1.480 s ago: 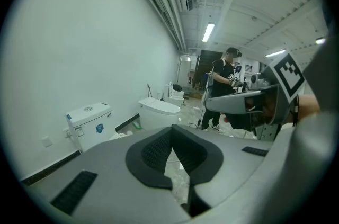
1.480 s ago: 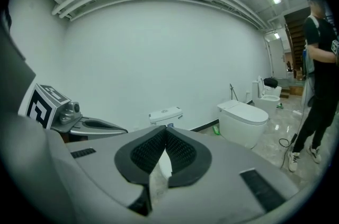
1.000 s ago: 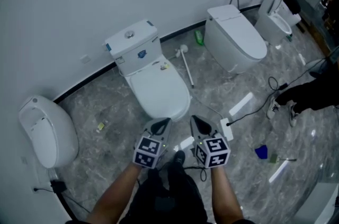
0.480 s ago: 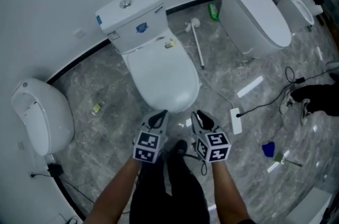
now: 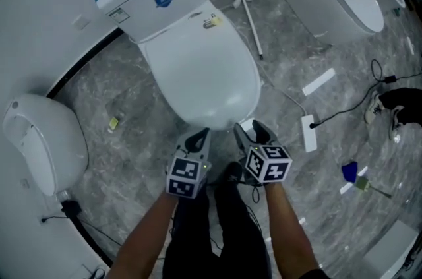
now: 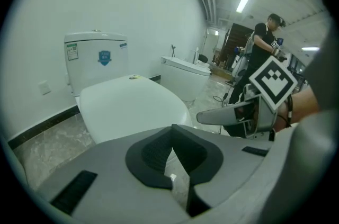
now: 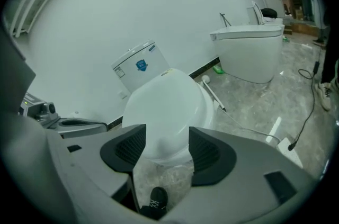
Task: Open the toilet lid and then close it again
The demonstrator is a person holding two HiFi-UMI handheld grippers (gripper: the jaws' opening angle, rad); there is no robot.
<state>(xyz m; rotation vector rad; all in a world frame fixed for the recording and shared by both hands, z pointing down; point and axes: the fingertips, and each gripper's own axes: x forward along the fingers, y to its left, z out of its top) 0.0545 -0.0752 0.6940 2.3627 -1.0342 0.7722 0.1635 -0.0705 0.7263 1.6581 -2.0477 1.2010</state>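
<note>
The left forearm point(image 5: 148, 231) and right forearm point(image 5: 288, 225) reach forward side by side, bare to the wrist. The left tongs point(image 5: 200, 134) point forward and down, pads pressed together on nothing. The right tongs point(image 5: 250, 131), just beside them, slant the same way; their jaws have just been opening and stand apart, nothing gripped between them. Each carries a marker cube point(image 5: 185, 177) on top
</note>
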